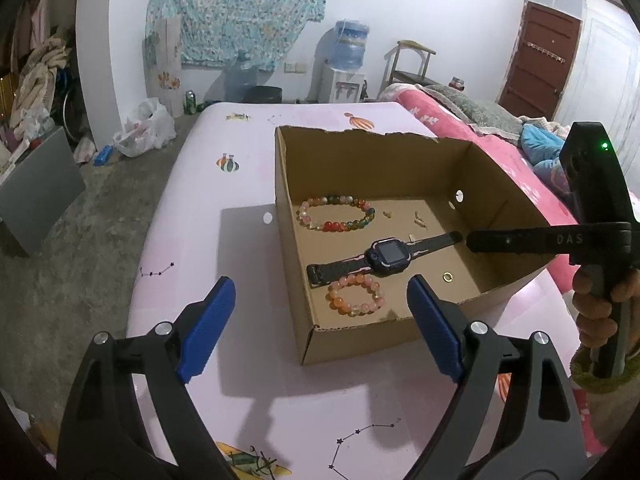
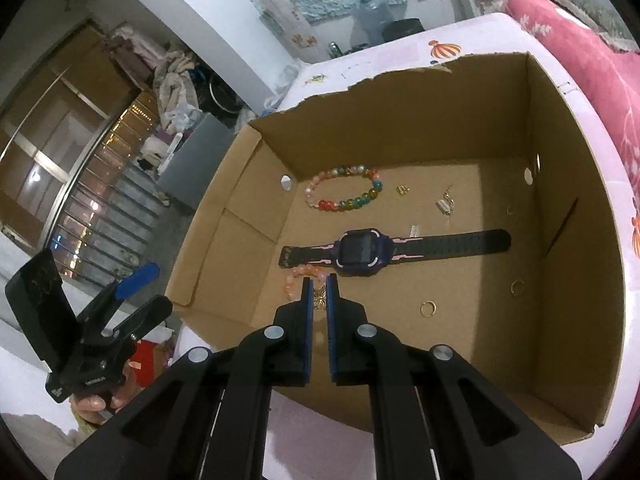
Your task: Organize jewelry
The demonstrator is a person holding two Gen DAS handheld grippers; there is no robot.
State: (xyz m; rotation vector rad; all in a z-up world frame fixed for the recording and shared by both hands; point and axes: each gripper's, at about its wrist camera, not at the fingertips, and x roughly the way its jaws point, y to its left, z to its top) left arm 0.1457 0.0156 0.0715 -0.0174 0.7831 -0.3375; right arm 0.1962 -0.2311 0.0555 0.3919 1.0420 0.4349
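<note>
While left tool point(image 1: 320, 320) gapes, right tool point(image 2: 319, 300) pinches butterfly charm point(image 2: 319, 299).

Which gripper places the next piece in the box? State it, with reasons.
Right. The right gripper hangs over the cardboard box, shut on a small gold trinket. The left gripper is open and empty, outside the box.

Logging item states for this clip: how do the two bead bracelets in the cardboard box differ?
The multicolour bracelet mixes green, red, pink and pale beads; the pink bracelet is all peach-pink. The multicolour bracelet forms a wider, flatter loop; the pink bracelet's loop is smaller and rounder. The multicolour bracelet lies on the far side of the watch, apart from it; the pink bracelet lies on the near side, close against the strap. Both rest flat on the floor of the cardboard box.
</note>
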